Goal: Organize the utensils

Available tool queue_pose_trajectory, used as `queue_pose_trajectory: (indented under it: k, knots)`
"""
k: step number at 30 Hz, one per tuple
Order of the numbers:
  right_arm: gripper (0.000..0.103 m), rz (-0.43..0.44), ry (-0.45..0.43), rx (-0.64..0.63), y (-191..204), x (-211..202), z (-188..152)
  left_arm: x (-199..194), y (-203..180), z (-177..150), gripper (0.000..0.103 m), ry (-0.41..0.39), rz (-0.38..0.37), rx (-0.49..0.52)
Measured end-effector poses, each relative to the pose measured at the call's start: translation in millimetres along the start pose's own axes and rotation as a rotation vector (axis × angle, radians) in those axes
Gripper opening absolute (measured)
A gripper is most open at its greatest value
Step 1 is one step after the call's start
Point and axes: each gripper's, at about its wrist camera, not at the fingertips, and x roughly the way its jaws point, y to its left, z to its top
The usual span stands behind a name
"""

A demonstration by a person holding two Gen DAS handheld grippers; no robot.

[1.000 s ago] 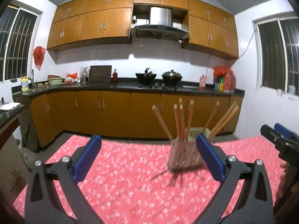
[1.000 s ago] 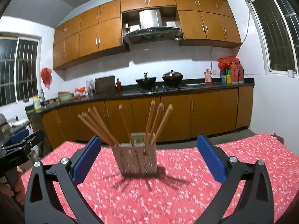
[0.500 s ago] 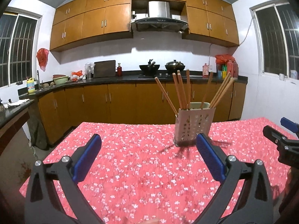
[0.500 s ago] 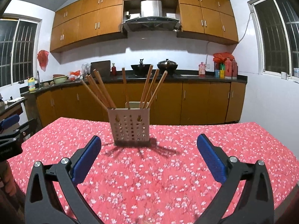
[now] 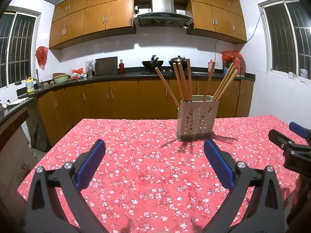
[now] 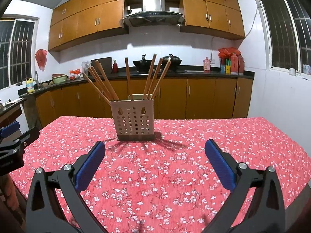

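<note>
Beige perforated plastic utensil holder [image 6: 134, 119] with wooden chopsticks [image 6: 103, 83], perhaps nine, centre frame on red floral tabletop [image 6: 175, 174]; left gripper [image 5: 154, 162] and right gripper [image 6: 155, 160] fingers spread apart, empty.

A beige perforated plastic utensil holder [image 5: 196, 120] stands upright on a table draped in a red floral-print tablecloth [image 5: 136, 155], wooden chopsticks [image 5: 184, 81] fanning from its top. The left gripper [image 5: 154, 162], blue-padded fingers spread wide and empty, hovers in the foreground; the right gripper [image 5: 291, 147] shows at the right edge.
</note>
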Motion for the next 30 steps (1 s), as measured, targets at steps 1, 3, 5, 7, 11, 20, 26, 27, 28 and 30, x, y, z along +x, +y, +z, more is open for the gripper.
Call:
queue_pose_trajectory:
  k: [1, 3, 5, 7, 11, 20, 26, 27, 28, 30]
  knots:
    - [0.101, -0.002, 0.002, -0.001, 0, 0, -1, 0, -1, -1, 0.099, 0.0, 0.001, 0.004]
    - [0.101, -0.007, 0.003, -0.006, 1, -1, -4, 0, -2, -4, 0.099, 0.002, 0.001, 0.009]
    - [0.101, -0.012, 0.005, -0.013, 3, -1, -7, 1, -3, -7, 0.099, 0.003, 0.001, 0.01]
    - [0.101, -0.014, 0.006, -0.017, 3, -1, -9, 1, -4, -10, 0.099, 0.006, 0.0, 0.007]
    - [0.101, -0.024, 0.01, -0.02, 2, -1, -11, 2, -2, -14, 0.099, 0.012, -0.002, -0.006]
    - [0.101, -0.035, 0.018, -0.023, 2, -1, -13, 3, -3, -17, 0.099, 0.022, 0.0, -0.009]
    - [0.101, -0.036, 0.018, -0.023, 1, -1, -14, 3, -4, -17, 0.099, 0.025, 0.002, -0.01]
    - [0.101, -0.037, 0.018, -0.021, 0, -2, -14, 3, -4, -17, 0.099, 0.025, 0.002, -0.01]
    - [0.101, -0.036, 0.018, -0.021, 0, -1, -14, 3, -4, -17, 0.099, 0.025, 0.002, -0.01]
    - [0.101, -0.039, 0.019, -0.019, 0, -1, -14, 3, -4, -17, 0.099, 0.026, 0.002, -0.011]
